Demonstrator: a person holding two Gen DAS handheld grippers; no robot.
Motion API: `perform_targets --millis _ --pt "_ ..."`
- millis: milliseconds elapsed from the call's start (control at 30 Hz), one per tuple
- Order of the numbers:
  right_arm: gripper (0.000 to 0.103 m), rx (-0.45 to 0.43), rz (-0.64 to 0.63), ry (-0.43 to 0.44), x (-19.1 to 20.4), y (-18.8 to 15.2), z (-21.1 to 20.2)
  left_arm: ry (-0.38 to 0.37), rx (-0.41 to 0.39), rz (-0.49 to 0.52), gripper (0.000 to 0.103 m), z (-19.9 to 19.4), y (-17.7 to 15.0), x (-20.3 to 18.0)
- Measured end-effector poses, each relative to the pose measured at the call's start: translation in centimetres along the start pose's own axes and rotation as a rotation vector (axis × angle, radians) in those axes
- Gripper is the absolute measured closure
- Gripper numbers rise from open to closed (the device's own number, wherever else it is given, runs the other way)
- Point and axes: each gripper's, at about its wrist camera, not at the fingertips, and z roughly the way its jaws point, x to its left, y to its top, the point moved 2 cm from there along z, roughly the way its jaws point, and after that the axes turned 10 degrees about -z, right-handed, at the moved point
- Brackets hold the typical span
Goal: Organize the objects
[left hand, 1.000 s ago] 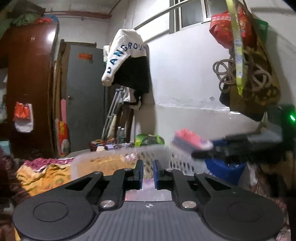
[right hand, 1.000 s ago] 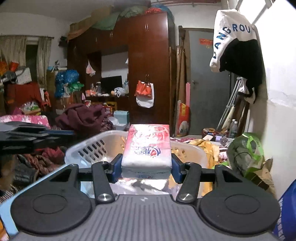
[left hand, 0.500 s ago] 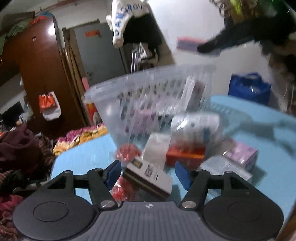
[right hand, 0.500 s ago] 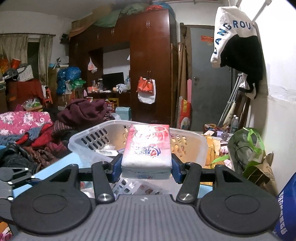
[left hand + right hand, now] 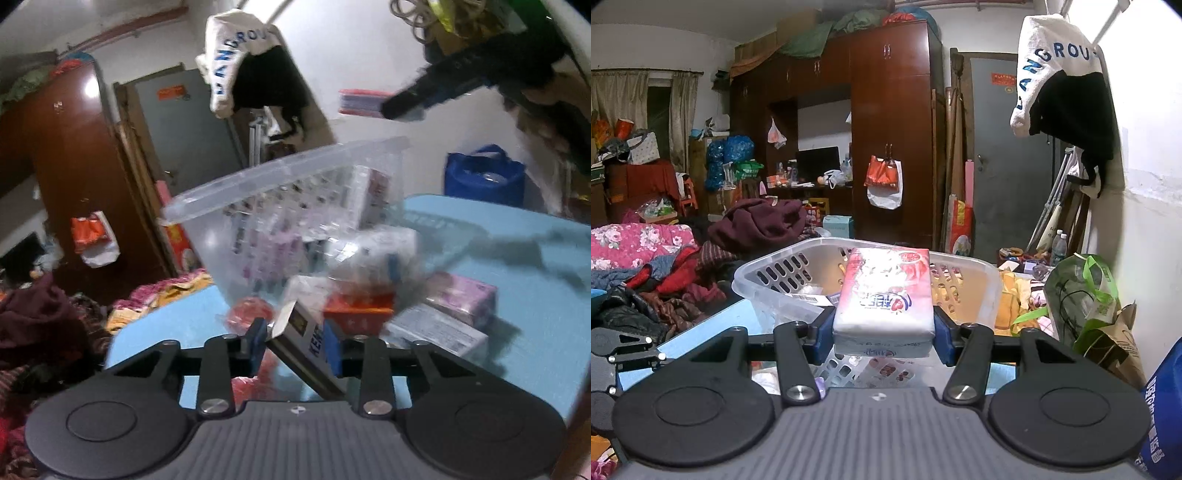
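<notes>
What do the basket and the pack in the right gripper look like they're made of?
Basket: translucent, glossy, rigid-looking plastic; slotted walls show the contents through. Tissue pack in the right gripper: likely soft paper tissues in thin, shiny printed plastic film.

Bkgd clutter, bedroom.
Brown wardrobe (image 5: 886,129) w/ orange-white bag (image 5: 884,181) hung on it; grey door (image 5: 1008,155); white-black top (image 5: 1060,74) on rail; clothes pile (image 5: 665,273); green bag (image 5: 1082,295).

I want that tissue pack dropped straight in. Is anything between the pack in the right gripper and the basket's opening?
Nothing visible: the tissue pack sits in the right gripper just short of the basket, whose near rim is clear.
</notes>
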Motion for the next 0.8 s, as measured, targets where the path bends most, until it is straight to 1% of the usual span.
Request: perform_targets --millis 33,133,167,200,233,333,400,433,500,533,600,633,667,733,767,800 --pt "0.046 0.000 0.001 0.001 0.0 0.0 0.0 -0.006 -0.003 0.003 0.051 0.0 -0.1 -0.3" --pt "0.046 0.002 -0.004 0.006 0.2 -0.1 -0.1 0.001 0.006 0.010 0.050 0.2 -0.2 -0.7" --pt "0.046 0.003 -0.007 0.007 0.3 -0.1 -0.1 -0.011 0.021 -0.001 0.052 0.4 -0.2 -0.6" --pt "0.046 0.004 -0.009 0.008 0.4 -0.2 -0.1 -0.022 0.033 -0.010 0.057 0.6 -0.1 -0.5" --pt "0.046 0.003 -0.009 0.009 0.4 -0.2 -0.2 -0.027 0.029 -0.023 0.060 0.6 -0.1 -0.3" --pt "0.046 0.002 -0.015 0.011 0.7 -0.2 -0.2 -0.058 0.025 -0.076 0.064 0.6 0.1 0.3" --pt "0.046 0.002 -0.012 0.015 0.7 -0.3 -0.2 -0.093 0.031 -0.136 0.066 0.8 0.2 1.0" --pt "0.046 0.002 -0.012 0.015 0.8 -0.3 -0.2 -0.102 0.034 -0.147 0.067 0.7 0.2 1.1" --pt "0.046 0.003 -0.013 0.012 0.8 -0.3 -0.2 -0.112 0.024 -0.134 0.069 0.3 0.1 0.7" --pt "0.046 0.003 -0.013 0.012 0.8 -0.3 -0.3 -0.124 0.014 -0.128 0.069 0.0 0.1 0.4" --pt "0.046 -0.001 -0.009 0.012 0.7 -0.3 -0.3 -0.178 -0.020 -0.139 0.068 -0.5 0.1 -0.2" --pt "0.046 -0.004 -0.006 0.013 0.8 -0.3 -0.3 -0.203 -0.016 -0.145 0.066 -0.4 0.1 -0.4" --pt "0.046 -0.005 -0.005 0.014 0.8 -0.4 -0.3 -0.222 0.004 -0.144 0.066 0.0 0.0 -0.7" --pt "0.046 -0.004 -0.008 0.015 0.9 -0.4 -0.3 -0.202 0.024 -0.151 0.066 0.6 -0.1 -1.0" --pt "0.046 -0.003 -0.012 0.015 0.9 -0.4 -0.4 -0.201 0.027 -0.163 0.069 0.7 0.1 -0.9" --pt "0.046 -0.002 -0.014 0.014 0.9 -0.4 -0.5 -0.195 0.032 -0.164 0.083 0.8 0.2 -0.9"
